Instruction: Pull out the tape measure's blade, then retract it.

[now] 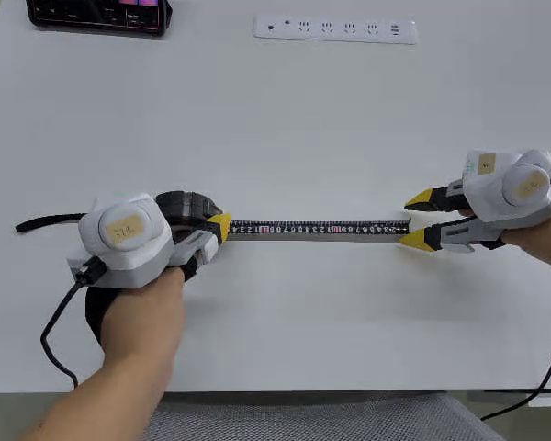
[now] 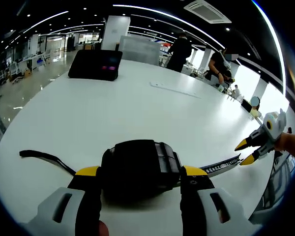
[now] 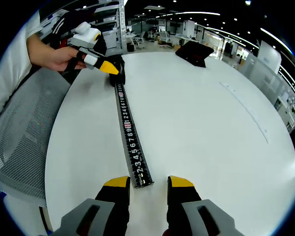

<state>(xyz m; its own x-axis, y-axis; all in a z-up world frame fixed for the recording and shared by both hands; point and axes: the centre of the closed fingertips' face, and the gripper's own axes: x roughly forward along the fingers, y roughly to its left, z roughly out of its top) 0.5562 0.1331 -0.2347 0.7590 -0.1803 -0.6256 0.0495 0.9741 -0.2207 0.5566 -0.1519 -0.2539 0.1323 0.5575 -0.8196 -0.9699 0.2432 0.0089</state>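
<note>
At 9 o'clock in the head view, a thin black strap [image 1: 48, 221] trails from the tape measure [image 1: 185, 208] over the white table [image 1: 285, 119]. The left gripper [image 2: 141, 172], held in the person's left hand [image 1: 142, 317], is clamped on the tape measure's black case. In the left gripper view its two yellow-tipped jaws press against either side of the case, which rests on the tabletop. A black cable [image 1: 44, 335] curls from the back of this gripper toward 7 o'clock.

From the case the blade [image 1: 317, 227] runs out toward 3 o'clock and lies flat along the table with its numbers facing up. Its free end lies between the jaws of the right gripper [image 1: 419, 220], which stand apart and hold nothing. In the right gripper view the blade's end sits just beside the jaw at 7 o'clock, with a clear gap to the other jaw. Whether it touches the near jaw cannot be told. The right hand [image 1: 544, 241] holds this gripper at 3 o'clock in the head view.

At the table's far side, a black device [image 1: 99, 13] sits at 11 o'clock and a white power strip [image 1: 335, 28] at 1 o'clock, both well apart from the tape measure. A grey mesh chair [image 1: 303, 418] shows at 6 o'clock, below the table's near edge.
</note>
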